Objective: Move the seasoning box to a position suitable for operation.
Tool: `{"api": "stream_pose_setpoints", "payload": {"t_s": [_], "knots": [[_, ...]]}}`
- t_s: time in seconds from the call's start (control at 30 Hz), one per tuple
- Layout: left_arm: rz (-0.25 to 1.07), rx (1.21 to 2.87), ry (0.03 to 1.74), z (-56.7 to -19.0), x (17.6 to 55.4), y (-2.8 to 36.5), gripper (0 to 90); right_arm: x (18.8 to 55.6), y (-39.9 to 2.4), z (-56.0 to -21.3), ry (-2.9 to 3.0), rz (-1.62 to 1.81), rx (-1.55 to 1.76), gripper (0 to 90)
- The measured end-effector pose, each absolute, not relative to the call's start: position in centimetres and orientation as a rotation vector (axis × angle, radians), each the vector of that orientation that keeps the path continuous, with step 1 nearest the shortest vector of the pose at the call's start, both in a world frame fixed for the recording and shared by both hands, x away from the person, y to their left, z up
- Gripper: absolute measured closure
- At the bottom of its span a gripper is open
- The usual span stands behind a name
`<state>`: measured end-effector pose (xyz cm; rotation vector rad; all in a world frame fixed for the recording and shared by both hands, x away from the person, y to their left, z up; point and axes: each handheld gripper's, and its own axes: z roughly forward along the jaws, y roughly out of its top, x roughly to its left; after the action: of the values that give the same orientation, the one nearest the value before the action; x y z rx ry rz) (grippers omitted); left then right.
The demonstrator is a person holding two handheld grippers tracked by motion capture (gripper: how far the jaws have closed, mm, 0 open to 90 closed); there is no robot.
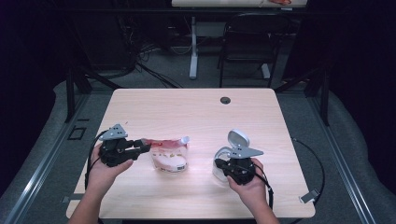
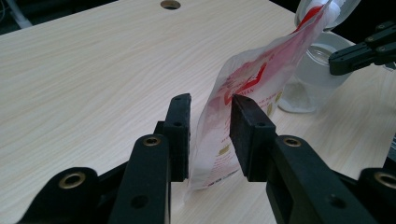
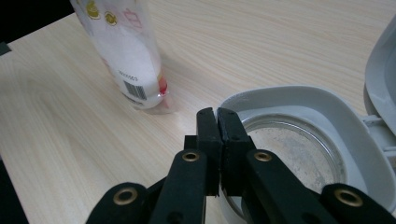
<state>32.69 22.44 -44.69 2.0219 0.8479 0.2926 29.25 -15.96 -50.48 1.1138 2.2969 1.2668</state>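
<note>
A red and white pouch (image 1: 168,156) stands on the table (image 1: 196,112), its spout corner toward the right. My left gripper (image 1: 145,147) reaches its left edge. In the left gripper view the pouch (image 2: 210,140) sits between the two pads (image 2: 180,135), which stand a little apart from it, so the gripper (image 2: 210,135) is open. My right gripper (image 3: 217,122) is shut with nothing between its jaws, just over the white rim of a clear container (image 3: 280,95) holding white powder. The container's hinged lid (image 1: 238,137) stands open behind my right gripper (image 1: 223,163).
A cable hole (image 1: 225,100) is in the far middle of the table. A black chair (image 1: 247,42) and a desk leg stand beyond the far edge. From the left gripper view, the container (image 2: 313,79) and right gripper (image 2: 334,63) are behind the pouch.
</note>
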Motion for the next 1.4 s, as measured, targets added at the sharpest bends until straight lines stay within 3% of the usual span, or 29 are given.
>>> {"api": "stream_pose_setpoints", "payload": {"t_s": [1.0,1.4], "knots": [[0.291,2.010,0.856,-44.7,32.6,22.5,64.6,27.5,-19.5,-49.4,2.242,1.355,1.175,77.3],[0.273,1.998,0.838,-44.5,32.3,23.0,65.3,28.9,-16.2,-47.1,2.256,1.421,1.044,68.6]]}}
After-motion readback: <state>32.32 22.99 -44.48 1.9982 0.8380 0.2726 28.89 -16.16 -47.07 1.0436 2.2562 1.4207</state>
